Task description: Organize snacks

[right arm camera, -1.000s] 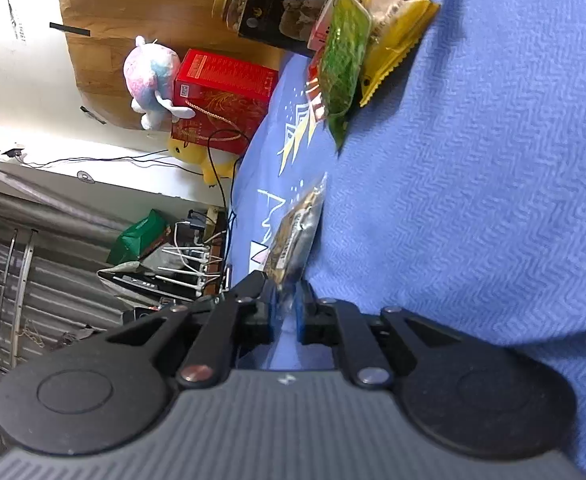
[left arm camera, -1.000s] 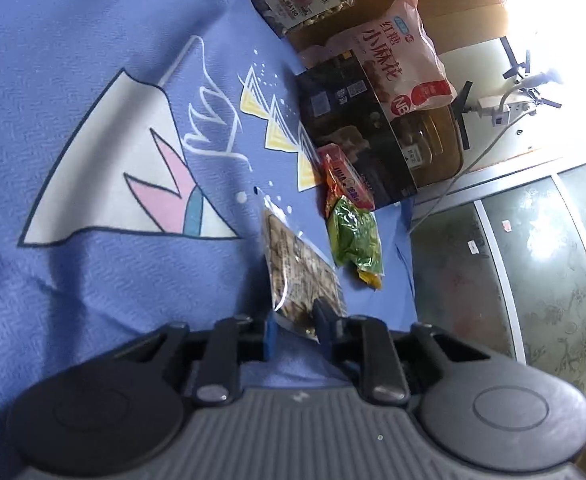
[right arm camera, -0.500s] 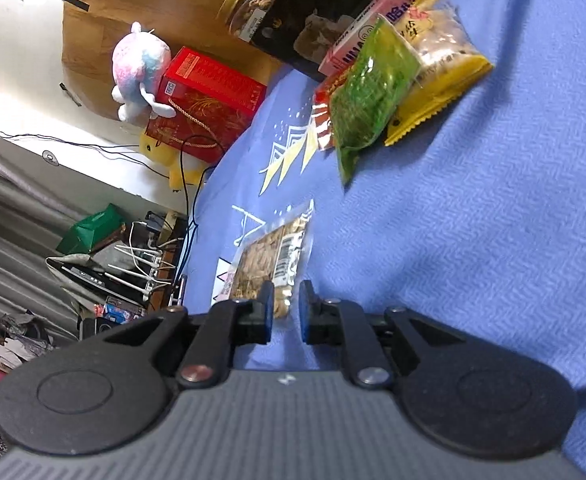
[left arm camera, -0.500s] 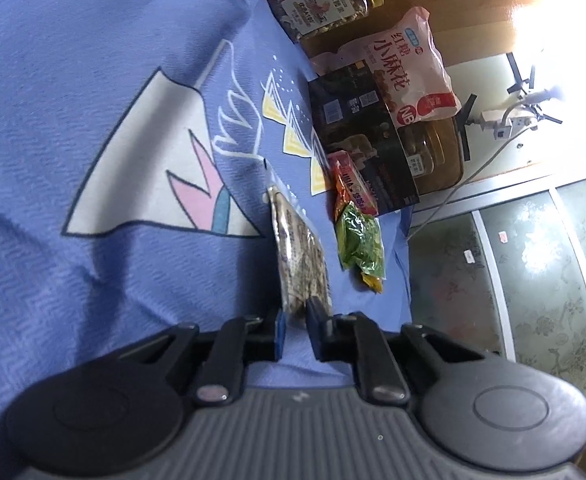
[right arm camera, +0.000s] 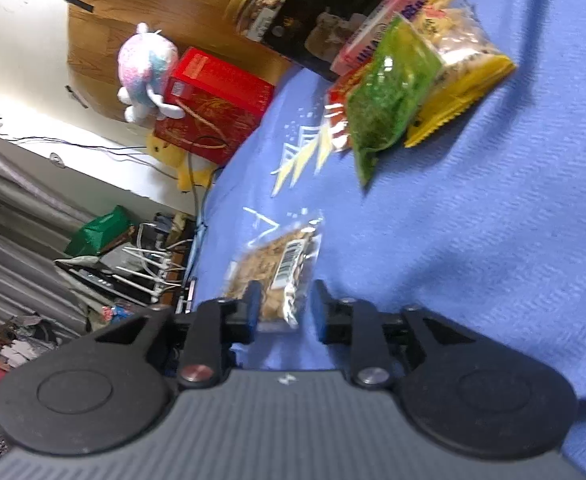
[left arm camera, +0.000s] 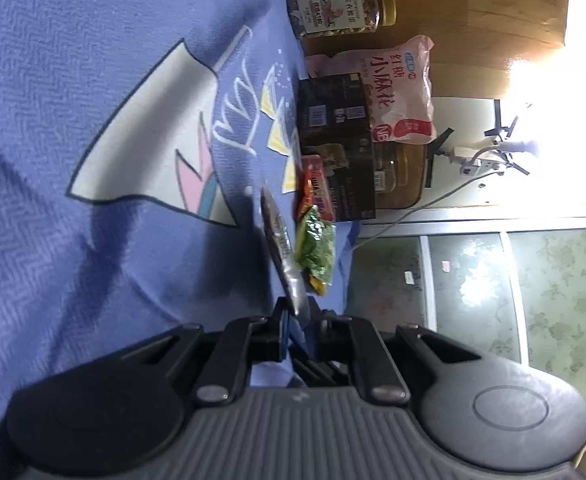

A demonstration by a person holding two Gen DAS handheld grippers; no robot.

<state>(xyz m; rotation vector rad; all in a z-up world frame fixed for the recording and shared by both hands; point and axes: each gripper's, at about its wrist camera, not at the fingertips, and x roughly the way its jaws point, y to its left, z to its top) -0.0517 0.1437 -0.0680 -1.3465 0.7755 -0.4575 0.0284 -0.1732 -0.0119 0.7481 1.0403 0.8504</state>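
Blue cloth [left arm camera: 93,80] with a white, pink and yellow printed pattern fills the left half of the left wrist view and covers the surface that carries the snacks. At lower centre, the left gripper [left arm camera: 297,314] has its jaws pressed together on the near edge of a clear snack packet [left arm camera: 281,248], which is seen edge-on and runs up toward mid-frame. Just right of the packet lie a green packet [left arm camera: 315,248] and, above it, a red packet [left arm camera: 313,190]. Behind these stands a black box [left arm camera: 337,140]; a pink bag [left arm camera: 393,88] leans against its right side, and a nut jar [left arm camera: 341,6] lies at upper centre. A second jar [left arm camera: 397,176] is partly hidden behind the box.

In the right wrist view, a pink-and-blue plush toy [right arm camera: 145,68] sits at upper left against a red box [right arm camera: 213,104]. At lower centre, the right gripper [right arm camera: 287,302] has its jaws spread and opening; the clear snack packet [right arm camera: 281,260], with brown contents and a barcode label, lies between them. Whether the left pad touches it cannot be told; the right pad stands apart from it. In the upper right, the green packet [right arm camera: 389,96] overlaps the red packet [right arm camera: 343,88] and a yellow packet [right arm camera: 461,92], all on the blue cloth [right arm camera: 473,240], with the black box [right arm camera: 333,12] and a jar [right arm camera: 257,8] behind them.
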